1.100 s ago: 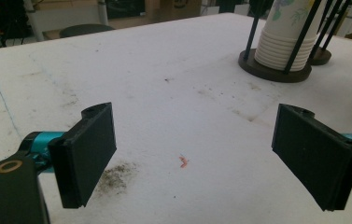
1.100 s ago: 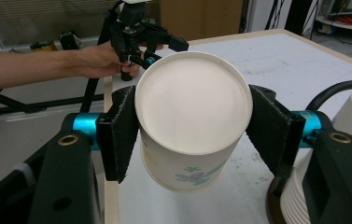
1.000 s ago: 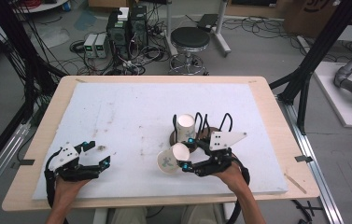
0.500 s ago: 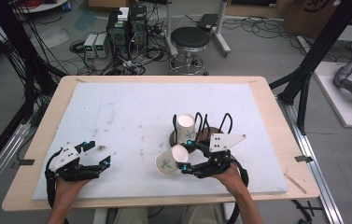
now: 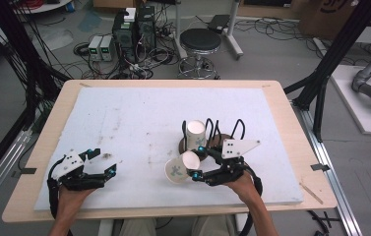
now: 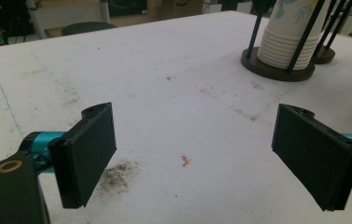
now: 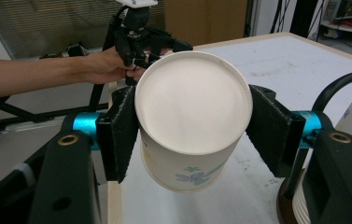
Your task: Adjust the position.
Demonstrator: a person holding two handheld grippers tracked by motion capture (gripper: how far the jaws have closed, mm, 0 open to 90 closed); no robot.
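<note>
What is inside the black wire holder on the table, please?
The holder contains a stack of paper cups, nested upside down, bottoms up. How many cups, or anything beneath them, cannot be seen.

Cup stack [image 5: 195, 133] stands in its holder [image 5: 189, 146] right of centre on the tabletop [image 5: 124, 113], a single cup [image 5: 178, 168] lying just before it.

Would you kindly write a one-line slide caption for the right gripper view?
Right tongs clamp a floral paper cup, its base facing the camera, above the white table.
</note>
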